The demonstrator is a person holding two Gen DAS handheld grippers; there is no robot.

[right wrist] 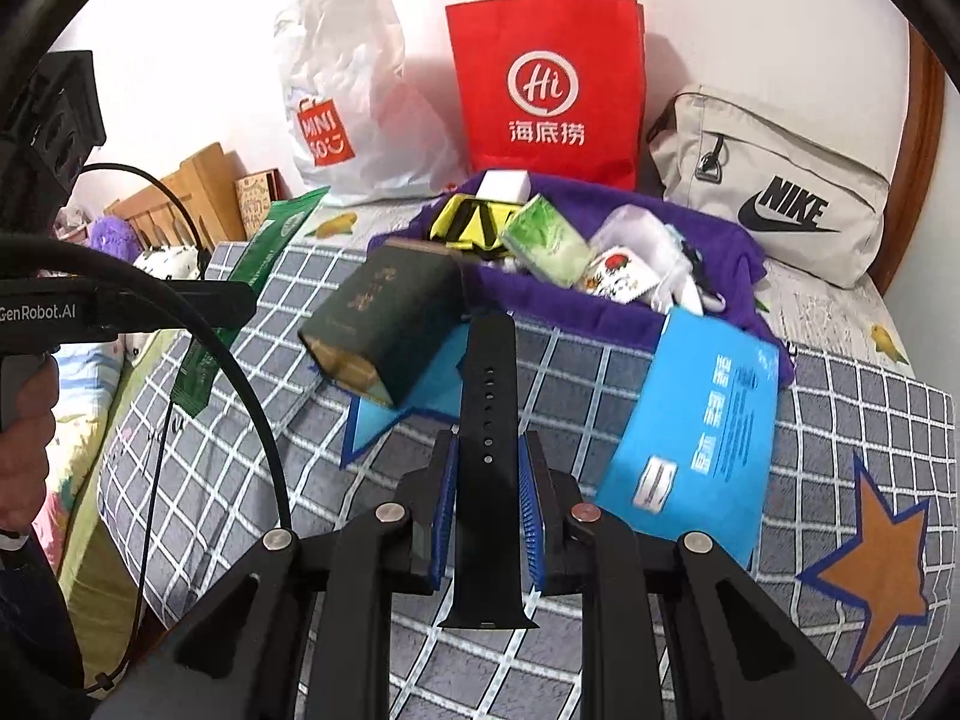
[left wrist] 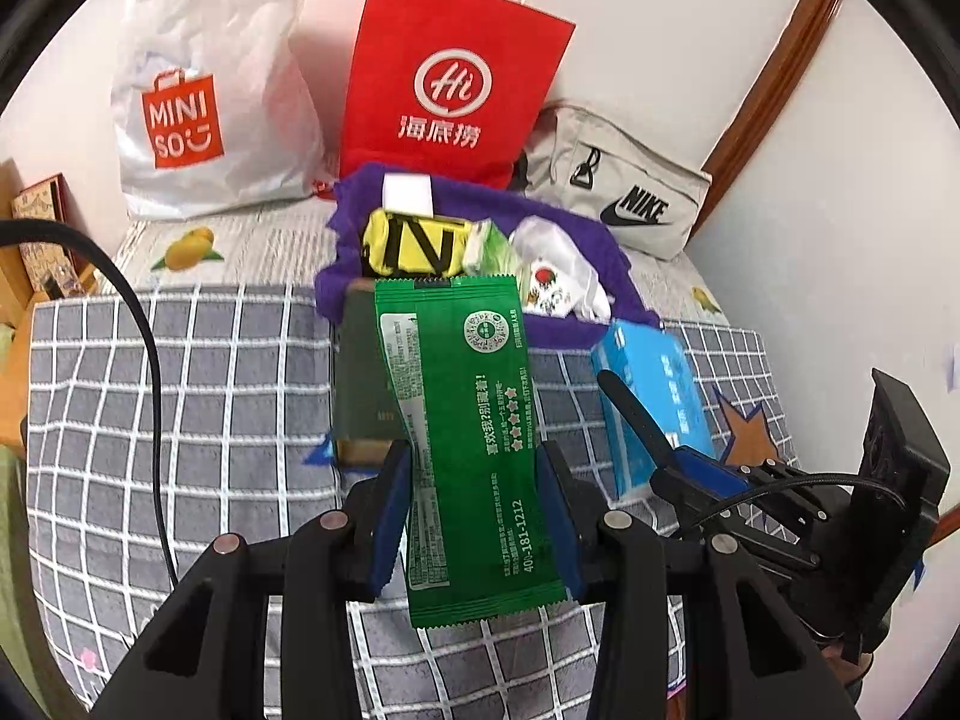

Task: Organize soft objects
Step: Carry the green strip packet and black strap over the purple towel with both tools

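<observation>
while the left gripper (left wrist: 474, 516) pinches a green foil sachet (left wrist: 462, 420) and the right gripper (right wrist: 487, 510) a black perforated rubber strap (right wrist: 487, 420), a purple cloth (right wrist: 708, 228) ahead already holds several items; a dark green box (right wrist: 384, 324) and blue packet (right wrist: 696, 420) remain.

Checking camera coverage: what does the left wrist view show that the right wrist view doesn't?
Left wrist only: the printed face of the green packet between the left gripper jaws.
Right wrist only: the black strap head-on in the right gripper, purple plush, wooden headboard.
Both: red bag, Miniso bag, Nike bag, purple cloth pile, blue pack.
</observation>
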